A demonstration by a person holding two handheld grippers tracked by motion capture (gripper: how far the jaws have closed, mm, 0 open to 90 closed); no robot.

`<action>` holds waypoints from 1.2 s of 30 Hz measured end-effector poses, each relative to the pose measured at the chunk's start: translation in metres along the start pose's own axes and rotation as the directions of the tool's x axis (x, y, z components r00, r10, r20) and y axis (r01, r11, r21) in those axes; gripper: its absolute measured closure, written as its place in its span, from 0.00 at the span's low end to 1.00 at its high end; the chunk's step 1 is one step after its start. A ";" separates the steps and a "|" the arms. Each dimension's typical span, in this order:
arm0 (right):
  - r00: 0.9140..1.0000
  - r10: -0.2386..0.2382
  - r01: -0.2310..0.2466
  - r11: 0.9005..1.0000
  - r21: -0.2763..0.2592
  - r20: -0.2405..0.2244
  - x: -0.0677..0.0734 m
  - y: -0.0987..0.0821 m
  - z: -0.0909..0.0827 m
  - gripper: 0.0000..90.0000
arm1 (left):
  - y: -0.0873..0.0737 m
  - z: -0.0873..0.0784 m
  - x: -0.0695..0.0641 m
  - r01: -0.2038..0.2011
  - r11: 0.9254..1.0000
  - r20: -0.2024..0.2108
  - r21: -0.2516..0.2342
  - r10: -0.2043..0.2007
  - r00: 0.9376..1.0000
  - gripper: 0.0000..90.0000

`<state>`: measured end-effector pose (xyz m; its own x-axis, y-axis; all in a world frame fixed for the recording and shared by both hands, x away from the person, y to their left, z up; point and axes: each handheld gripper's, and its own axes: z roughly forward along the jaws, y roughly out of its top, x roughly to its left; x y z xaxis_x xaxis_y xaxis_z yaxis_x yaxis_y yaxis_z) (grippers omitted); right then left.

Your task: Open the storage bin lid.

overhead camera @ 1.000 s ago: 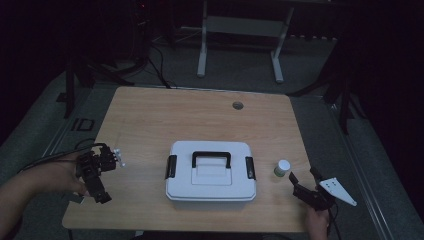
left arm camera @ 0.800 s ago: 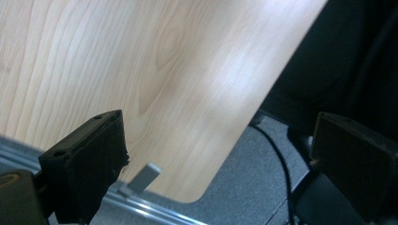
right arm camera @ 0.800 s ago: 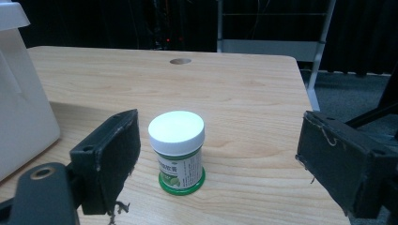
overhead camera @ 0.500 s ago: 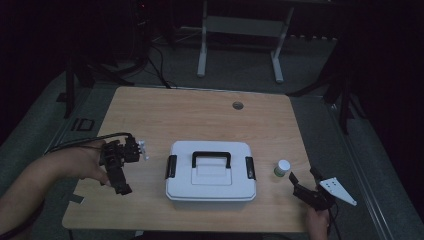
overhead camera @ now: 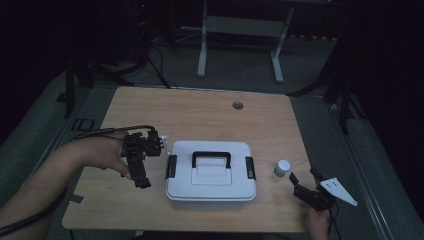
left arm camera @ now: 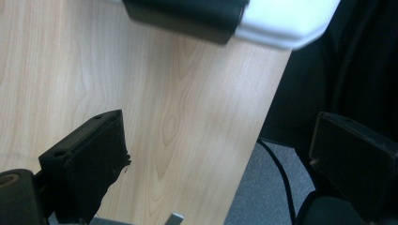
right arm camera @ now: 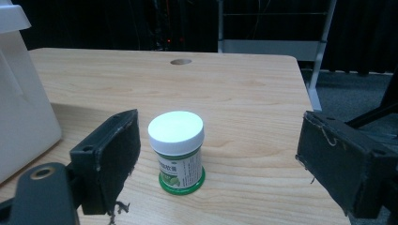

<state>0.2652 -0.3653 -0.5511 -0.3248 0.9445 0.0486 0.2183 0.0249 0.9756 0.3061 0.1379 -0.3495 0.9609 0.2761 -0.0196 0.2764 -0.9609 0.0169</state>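
A white lidded box [overhead camera: 210,186] with a black handle [overhead camera: 211,157] and black side latches stands in the middle of the wooden table. My left gripper [overhead camera: 140,175] hangs just left of the box with its jaws pointing at the table's front edge. In the left gripper view it [left arm camera: 220,136] is open over bare wood, with the box's corner and a black latch [left arm camera: 185,14] ahead. A small bottle [overhead camera: 282,168] with a white cap and a green label stands right of the box. My right gripper [overhead camera: 303,176] sits just in front of it, open. The bottle [right arm camera: 177,150] stands ahead of the right gripper [right arm camera: 220,131], apart from both jaws.
A round cable hole [overhead camera: 237,105] lies near the table's far edge. The table's front edge [left arm camera: 263,136] runs close by the left jaws, with grey floor and a cable beyond. The box's wall [right arm camera: 19,103] is left of the bottle. Desk legs [overhead camera: 202,45] stand behind the table.
My left gripper has travelled right, from the table's left edge to just beside the box. The right gripper, the bottle and the box have stayed put.
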 end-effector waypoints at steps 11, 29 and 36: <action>1.000 0.002 -0.002 1.000 -0.006 -0.001 0.000 0.000 -0.001 0.15 | 0.041 -0.001 0.000 -0.078 0.997 0.007 -0.026 0.078 0.997 0.06; 1.000 0.017 -0.017 1.000 -0.012 -0.015 -0.002 0.000 -0.002 0.15 | 0.094 0.010 0.003 -0.132 0.991 -0.010 0.017 0.132 0.991 0.13; 1.000 0.022 -0.023 1.000 -0.013 -0.017 -0.003 -0.001 -0.002 0.15 | 0.108 0.011 0.008 -0.132 0.991 -0.020 0.001 0.132 0.991 0.24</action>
<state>0.2642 -0.3683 -0.5514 -0.3359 0.9390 0.0740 0.2131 -0.0008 0.9770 0.3438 0.0364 -0.3593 0.9891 0.1470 0.0031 0.1469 -0.9890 0.0187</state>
